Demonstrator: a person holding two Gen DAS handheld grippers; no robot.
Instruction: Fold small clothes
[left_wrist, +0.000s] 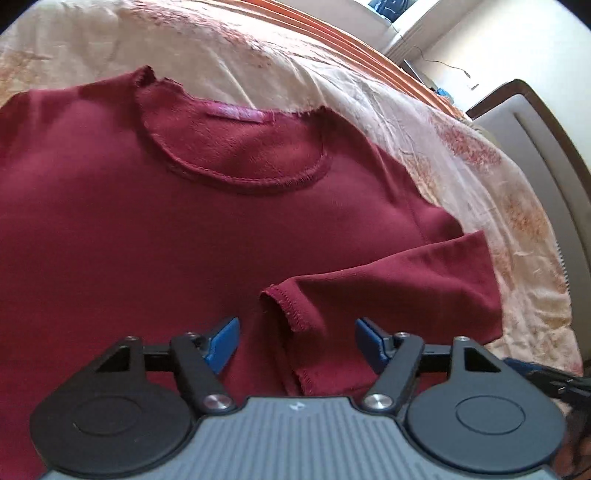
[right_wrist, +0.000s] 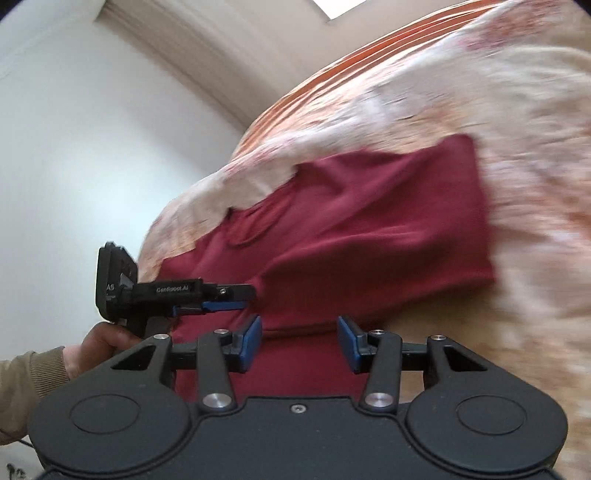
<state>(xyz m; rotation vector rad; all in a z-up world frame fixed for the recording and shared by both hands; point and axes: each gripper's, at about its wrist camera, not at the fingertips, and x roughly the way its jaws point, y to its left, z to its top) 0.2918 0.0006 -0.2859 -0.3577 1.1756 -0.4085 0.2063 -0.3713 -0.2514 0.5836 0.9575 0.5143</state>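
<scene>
On the bed cover (left_wrist: 461, 122), the dark red shirt (left_wrist: 147, 221) lies spread with its neckline showing, and one sleeve (left_wrist: 388, 295) is already turned in over the body, so I judge the folding has only begun. The left gripper (left_wrist: 295, 341) hangs just above this sleeve with its jaws wide apart and holding nothing, and the right gripper (right_wrist: 300, 343) is also wide open and empty over the shirt's edge. The other side and the fold of the body seem not yet done.
</scene>
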